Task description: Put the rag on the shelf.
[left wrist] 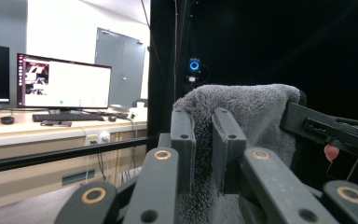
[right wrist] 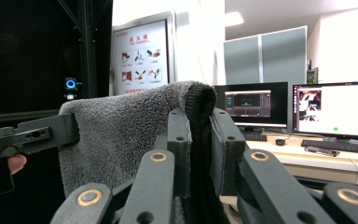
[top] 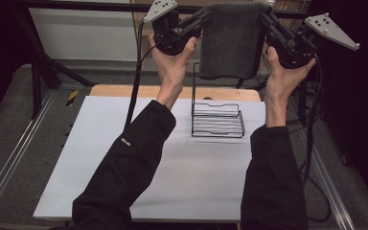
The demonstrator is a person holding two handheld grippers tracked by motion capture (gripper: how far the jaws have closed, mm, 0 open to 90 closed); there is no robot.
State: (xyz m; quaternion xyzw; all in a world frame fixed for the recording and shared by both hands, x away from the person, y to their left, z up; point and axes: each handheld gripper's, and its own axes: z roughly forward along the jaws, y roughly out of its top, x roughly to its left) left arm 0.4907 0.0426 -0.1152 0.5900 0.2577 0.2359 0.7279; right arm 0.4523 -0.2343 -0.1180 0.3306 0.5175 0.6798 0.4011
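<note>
Grey towel (top: 230,40) hangs above a wire rack (top: 217,120); gripper views show monitors (left wrist: 63,82)

Black long sleeves (top: 124,163), black linkage claws (top: 206,17) with brass-ringed pivots, grey three-cornered plates (top: 329,29), trailing black cables (top: 135,91).

A towel (top: 230,40) hangs between the left gripper (top: 206,17) and right gripper (top: 264,17), above a wire rack (top: 218,120) standing on the bench (top: 100,158).
</note>
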